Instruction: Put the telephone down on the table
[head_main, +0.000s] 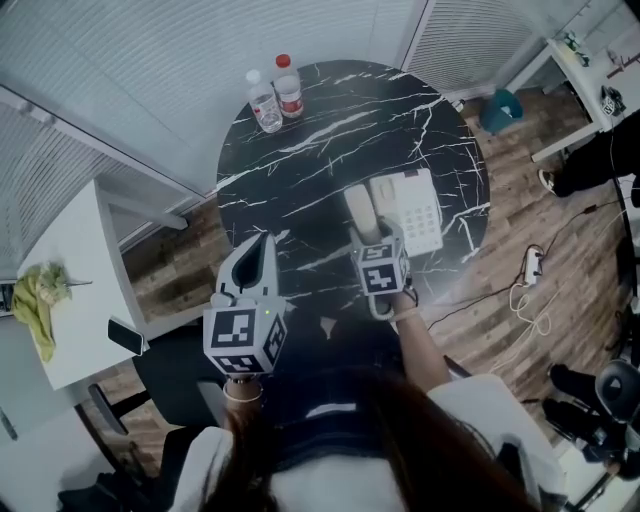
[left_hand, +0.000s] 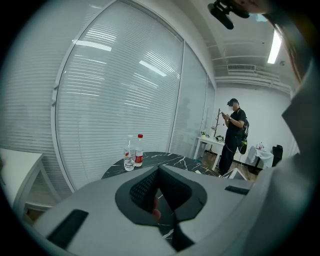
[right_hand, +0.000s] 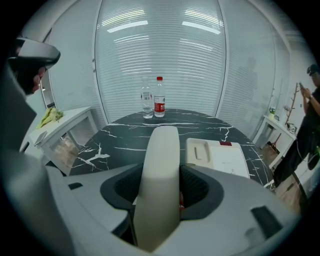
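1. The right gripper (head_main: 375, 238) clenches the telephone handset (right_hand: 161, 165), whose long axis runs straight ahead from it.
2. Bare tabletop (head_main: 320, 140) lies beneath and left of it, and the phone base (head_main: 412, 208) sits just to its right.
3. The left gripper (head_main: 258, 252) is closed and empty, farther off.

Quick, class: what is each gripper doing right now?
Left gripper: closed, fingers together, holding nothing.
Right gripper: closed on the telephone handset.
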